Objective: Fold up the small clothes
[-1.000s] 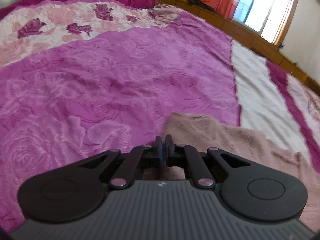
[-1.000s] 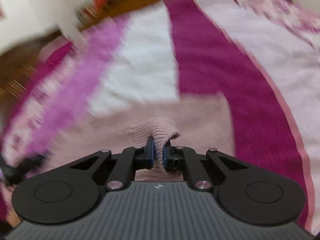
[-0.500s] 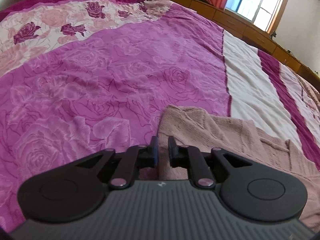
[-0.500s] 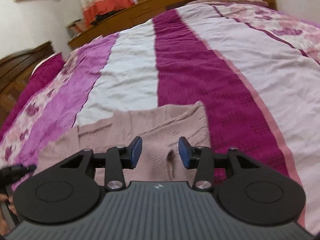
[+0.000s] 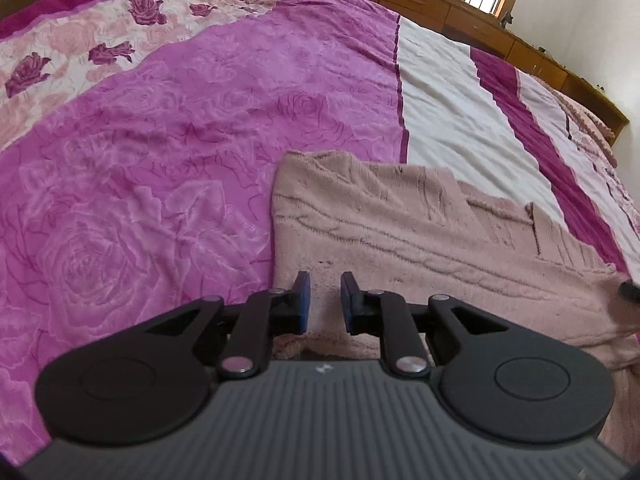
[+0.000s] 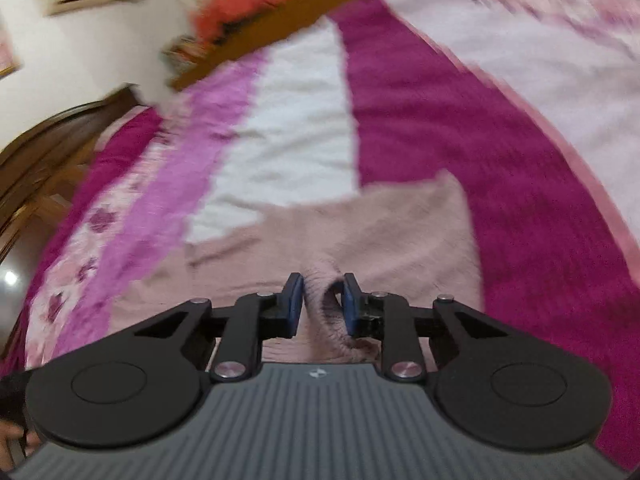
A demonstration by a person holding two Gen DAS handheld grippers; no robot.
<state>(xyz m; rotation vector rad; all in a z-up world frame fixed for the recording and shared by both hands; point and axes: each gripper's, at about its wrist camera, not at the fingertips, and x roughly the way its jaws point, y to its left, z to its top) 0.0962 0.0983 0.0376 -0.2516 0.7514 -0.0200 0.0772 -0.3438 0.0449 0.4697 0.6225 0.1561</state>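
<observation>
The pink knitted garment (image 5: 420, 236) lies flat on the bed (image 5: 180, 120), spread across the purple, white and dark magenta stripes of the cover. Its long axis runs across in front of me, roughly from 9 o'clock to 3 o'clock in the left wrist view, with the far edge up at 12 o'clock.

My left hand-held gripper (image 5: 325, 300) sits over the garment's left end, just in from the side edge that falls at about 11 o'clock from the fingers. Its blue pads (image 5: 305, 296) stand apart with only flat knit showing between them; I judge it holds nothing. Whether the fingertips touch the cloth I cannot tell.

My right hand-held gripper (image 6: 322, 300) is at the other end of the garment (image 6: 380, 232), and a raised hump of knit stands between its pads (image 6: 296, 296). The gap is narrow, and the cloth seems to touch both pads, but the view is smeared, so I cannot tell if it is truly clamped or just closing on the fold.

So each hand is nearest its own end. The coming fold, as I judge it, turns on carrying the near edge toward 12 o'clock, across the short axis, and the left side has yet to take hold of its corner.
</observation>
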